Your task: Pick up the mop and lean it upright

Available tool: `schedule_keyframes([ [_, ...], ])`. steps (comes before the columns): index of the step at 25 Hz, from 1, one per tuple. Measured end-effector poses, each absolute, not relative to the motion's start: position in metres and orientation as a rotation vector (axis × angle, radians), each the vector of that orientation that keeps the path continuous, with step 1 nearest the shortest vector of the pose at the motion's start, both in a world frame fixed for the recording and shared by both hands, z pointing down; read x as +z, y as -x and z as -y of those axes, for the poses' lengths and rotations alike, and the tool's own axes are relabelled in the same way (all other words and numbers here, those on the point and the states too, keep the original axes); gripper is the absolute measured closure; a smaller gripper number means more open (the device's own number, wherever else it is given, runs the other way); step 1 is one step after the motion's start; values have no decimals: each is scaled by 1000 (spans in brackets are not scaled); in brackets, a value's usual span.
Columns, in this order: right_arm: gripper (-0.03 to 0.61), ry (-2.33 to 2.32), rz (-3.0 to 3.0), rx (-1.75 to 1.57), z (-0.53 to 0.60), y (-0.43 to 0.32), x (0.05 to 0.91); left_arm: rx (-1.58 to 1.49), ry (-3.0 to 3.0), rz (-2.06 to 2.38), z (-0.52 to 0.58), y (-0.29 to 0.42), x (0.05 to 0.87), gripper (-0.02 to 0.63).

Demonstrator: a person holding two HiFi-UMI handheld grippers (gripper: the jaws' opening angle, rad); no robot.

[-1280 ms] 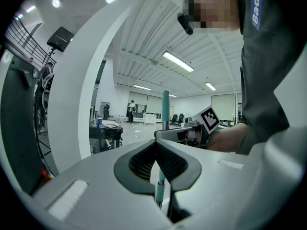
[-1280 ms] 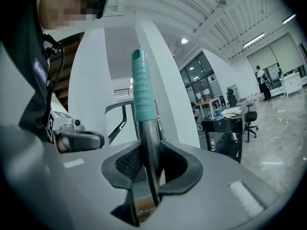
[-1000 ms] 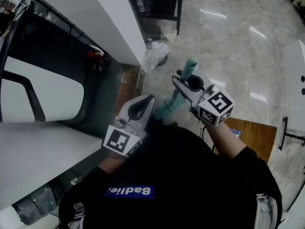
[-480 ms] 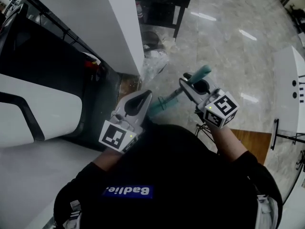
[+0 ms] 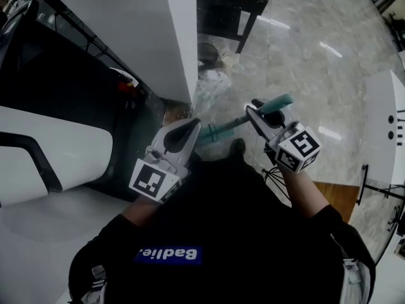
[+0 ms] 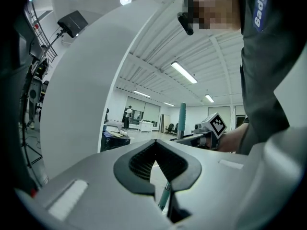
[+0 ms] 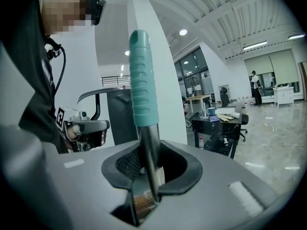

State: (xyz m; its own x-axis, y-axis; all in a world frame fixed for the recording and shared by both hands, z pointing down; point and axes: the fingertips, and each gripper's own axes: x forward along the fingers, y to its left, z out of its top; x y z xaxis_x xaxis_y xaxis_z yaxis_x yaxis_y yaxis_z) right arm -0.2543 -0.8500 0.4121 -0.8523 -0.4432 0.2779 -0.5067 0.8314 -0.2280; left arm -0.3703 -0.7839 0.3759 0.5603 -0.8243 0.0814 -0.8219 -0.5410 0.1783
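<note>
The mop has a teal ribbed grip [image 5: 276, 102] [image 7: 142, 80] and a metal shaft [image 5: 221, 130] that runs down-left under my hands; its head is hidden. My right gripper [image 5: 256, 109] [image 7: 148, 150] is shut on the shaft just below the grip, and the mop stands nearly upright. My left gripper [image 5: 195, 124] [image 6: 154, 143] is to the left of the shaft with its jaw tips together and nothing in the pad opening. A piece of teal shaft [image 6: 165, 195] shows through the slot behind its pads. The right gripper view shows the left gripper [image 7: 91, 127] apart from the pole.
A white column [image 5: 126, 37] stands just ahead on the left, with a black and white machine [image 5: 50, 144] beside it. A black table [image 5: 228, 5] and a clear plastic bag [image 5: 209, 84] are beyond. A wooden board [image 5: 332, 195] and a white cabinet [image 5: 386, 125] lie at the right.
Both grippers have travelled along with the mop toward the corner of the white column. The teal grip leans more to the right in the head view. Neither grip has changed.
</note>
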Motion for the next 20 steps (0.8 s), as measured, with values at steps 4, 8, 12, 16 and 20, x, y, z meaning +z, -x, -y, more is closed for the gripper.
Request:
schedule_keyframes([
  [4, 486, -646, 2813, 427, 870, 264, 415, -40, -2566, 1469, 798, 375, 376, 594],
  [8, 487, -502, 2817, 397, 883, 268, 430, -40, -2511, 1579, 811, 371, 373, 594],
  [12, 488, -331, 2823, 398, 897, 272, 441, -20, -2445, 1709, 826, 364, 372, 594],
  [16, 486, -178, 2808, 399, 915, 280, 456, 7, -2341, 1796, 842, 359, 376, 594],
  [20, 485, -61, 2788, 384, 926, 290, 474, 19, -2252, 1887, 848, 361, 382, 594],
])
